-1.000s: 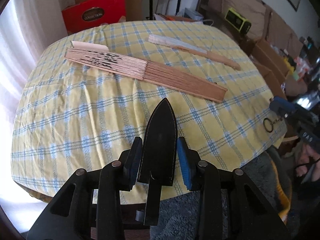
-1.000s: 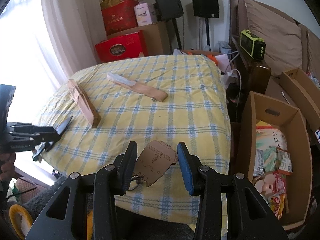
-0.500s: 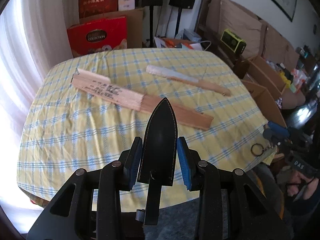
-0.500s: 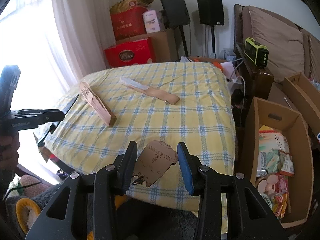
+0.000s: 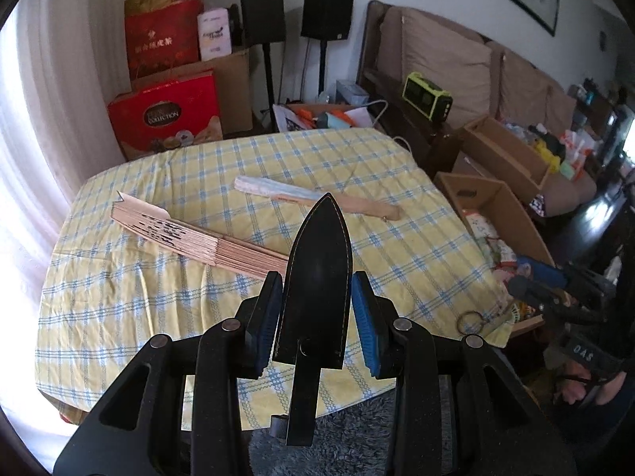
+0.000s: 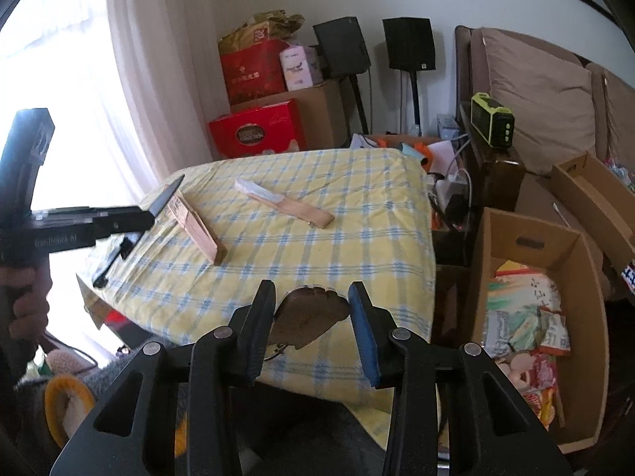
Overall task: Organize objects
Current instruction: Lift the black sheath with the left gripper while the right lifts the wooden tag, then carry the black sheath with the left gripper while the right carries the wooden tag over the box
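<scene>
Between the left gripper's (image 5: 316, 309) fingers (image 5: 266, 313) sits a gripped black sheath (image 5: 317, 277).

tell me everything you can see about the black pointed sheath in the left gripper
The black pointed sheath looks like leather, leaf-shaped with pale stitching along its edges and a small round snap near its wide base. A narrow black strap or handle hangs below it. It is held between the blue pads of the left gripper, tip pointing away, raised above the yellow checked tablecloth, touching nothing else.

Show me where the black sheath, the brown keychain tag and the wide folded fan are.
black sheath (image 5: 317, 273), left wrist view, middle of its face.
brown keychain tag (image 6: 307, 317), right wrist view, its flat face.
wide folded fan (image 5: 190, 240), left wrist view, its ribs.
</scene>
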Tool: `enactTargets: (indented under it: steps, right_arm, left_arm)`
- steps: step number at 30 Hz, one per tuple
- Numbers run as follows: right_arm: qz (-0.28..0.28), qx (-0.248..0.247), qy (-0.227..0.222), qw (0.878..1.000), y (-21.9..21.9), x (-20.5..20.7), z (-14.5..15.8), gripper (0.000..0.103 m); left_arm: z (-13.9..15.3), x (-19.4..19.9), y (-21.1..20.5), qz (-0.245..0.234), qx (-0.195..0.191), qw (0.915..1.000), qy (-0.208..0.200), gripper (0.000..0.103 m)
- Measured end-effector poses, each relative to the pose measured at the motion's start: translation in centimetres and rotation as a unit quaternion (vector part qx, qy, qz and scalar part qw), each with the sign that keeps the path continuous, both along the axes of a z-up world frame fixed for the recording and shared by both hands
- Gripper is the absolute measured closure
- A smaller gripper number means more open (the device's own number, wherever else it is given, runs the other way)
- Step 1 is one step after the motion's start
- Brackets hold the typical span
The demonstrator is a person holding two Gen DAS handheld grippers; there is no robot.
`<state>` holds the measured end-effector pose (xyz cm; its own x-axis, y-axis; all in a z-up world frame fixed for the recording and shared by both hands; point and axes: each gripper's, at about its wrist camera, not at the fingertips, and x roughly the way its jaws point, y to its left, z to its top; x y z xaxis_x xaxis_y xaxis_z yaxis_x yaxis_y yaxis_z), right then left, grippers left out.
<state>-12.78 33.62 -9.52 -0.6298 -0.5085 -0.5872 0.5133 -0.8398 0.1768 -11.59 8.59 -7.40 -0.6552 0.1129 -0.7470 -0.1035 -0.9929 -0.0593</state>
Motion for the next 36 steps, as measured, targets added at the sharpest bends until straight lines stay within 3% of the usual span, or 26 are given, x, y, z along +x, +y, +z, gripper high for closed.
enactTargets:
  steps: [14,20,30,36]
  right_arm:
    - [-0.058,-0.025,0.047,0.997,6.4,1.1,1.8,0.065]
    - [-0.078,-0.032,0.054,0.995,9.0,1.0,2.6,0.065]
    - [-0.101,-0.014,0.098,0.990,11.4,3.1,6.1,0.065]
    - [-0.124,0.001,0.100,0.987,13.2,5.3,5.8,0.065]
  left_arm:
    - [3.5,1.2,1.7,0.008,-0.014,0.9993,0.033,0.070]
    - [5.6,1.8,3.7,-0.004,-0.037,0.9968,0.070,0.070]
    - [7.2,0.8,3.7,0.002,-0.017,0.9956,0.092,0.070]
    - [7.1,0.9,5.3,0.002,-0.028,0.9947,0.099,0.070]
